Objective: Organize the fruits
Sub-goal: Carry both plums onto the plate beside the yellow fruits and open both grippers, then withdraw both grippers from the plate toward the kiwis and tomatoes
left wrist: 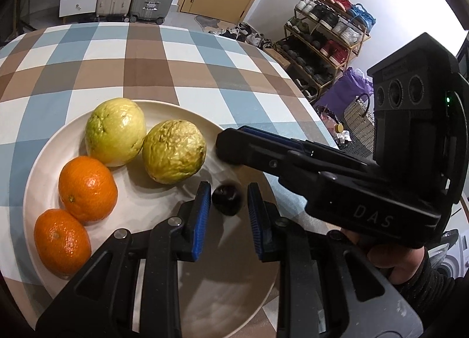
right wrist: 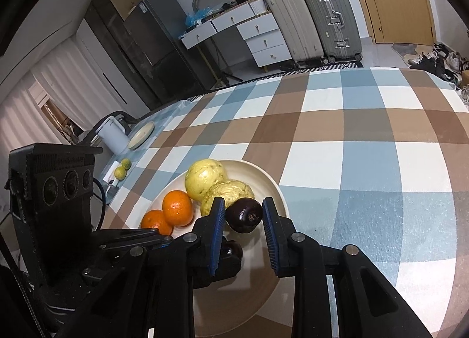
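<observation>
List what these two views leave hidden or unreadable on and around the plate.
Left wrist view: the right tool blocks the plate beside the wrinkled yellow fruit.
Right wrist view: the left tool covers most of one dark fruit; the green fruits at far left are too small to identify.

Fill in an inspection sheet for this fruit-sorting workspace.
Surface: checked tablecloth, lying flat.
Job's things: plate holding two oranges and two yellow-green fruits.
Clutter: kettle, small plate and limes at the far edge.
Grippers: right hand-held gripper appears shut on dark fruit; left hand-held gripper appears shut on other dark fruit.
Cables: black cable beside the left one.
Surroundings: suitcases, drawers, shoe rack.
</observation>
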{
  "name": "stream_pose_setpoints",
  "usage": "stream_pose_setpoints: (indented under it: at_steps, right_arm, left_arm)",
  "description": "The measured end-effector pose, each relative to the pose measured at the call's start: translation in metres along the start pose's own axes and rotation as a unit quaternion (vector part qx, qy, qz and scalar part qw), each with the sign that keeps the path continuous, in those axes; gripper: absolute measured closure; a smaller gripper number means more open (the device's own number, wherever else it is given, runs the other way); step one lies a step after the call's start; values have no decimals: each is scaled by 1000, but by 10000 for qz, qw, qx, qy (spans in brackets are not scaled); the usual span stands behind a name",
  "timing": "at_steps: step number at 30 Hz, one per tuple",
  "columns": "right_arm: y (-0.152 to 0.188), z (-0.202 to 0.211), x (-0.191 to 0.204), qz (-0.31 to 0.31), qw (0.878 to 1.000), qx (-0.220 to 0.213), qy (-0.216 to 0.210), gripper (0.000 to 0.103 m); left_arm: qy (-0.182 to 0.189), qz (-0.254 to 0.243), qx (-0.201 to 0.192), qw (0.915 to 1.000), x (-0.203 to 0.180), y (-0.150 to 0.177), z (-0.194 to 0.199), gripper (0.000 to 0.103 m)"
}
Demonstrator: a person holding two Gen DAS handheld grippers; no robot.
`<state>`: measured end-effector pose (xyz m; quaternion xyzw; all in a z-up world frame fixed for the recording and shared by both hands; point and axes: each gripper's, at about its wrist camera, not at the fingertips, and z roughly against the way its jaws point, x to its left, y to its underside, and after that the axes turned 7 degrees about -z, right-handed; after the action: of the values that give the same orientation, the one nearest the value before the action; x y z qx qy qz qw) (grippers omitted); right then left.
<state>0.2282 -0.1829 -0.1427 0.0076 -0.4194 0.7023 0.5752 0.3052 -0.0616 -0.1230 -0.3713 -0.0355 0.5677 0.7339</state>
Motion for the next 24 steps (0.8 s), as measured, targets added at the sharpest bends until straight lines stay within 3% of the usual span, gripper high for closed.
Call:
stream_pose_setpoints:
  at_steps: [1,2,4,9,11,16,19,24]
  right_arm:
    - [0,0,-1,-21,10000,-3,1,74]
    - [0,0,-2,-53,10000,12,-32,67]
    - [0,1,-2,-79,9999,-2,-62,65]
    - [1,20,0,-103,9995,-272,-104,64]
    - [3,31,3,-93,9991,-396,-134,53]
    - [11,59,13,-38,9979,-637,-127,50]
    - [19,75,19,-85,9969,-772,-124,29]
    - [37,102,28,-154,9949,-985,-132,20]
  left_arm:
    - [-18,11,12,10000,0,0,1,78]
    - [-93,27,6,10000,0,0,1,65]
    - [-229,99,-41,9997,2,2,6,54]
    - [-193,154,-151,9996,0,6,20,52]
    - [-201,109,-171,9996,-4,9,27,45]
    - [-264,-8,-262,9993,-16,16,46,41]
    - [-327,-48,-355,9988,-23,22,62,39]
    - [-433,-63,-462,9980,-31,33,87,29]
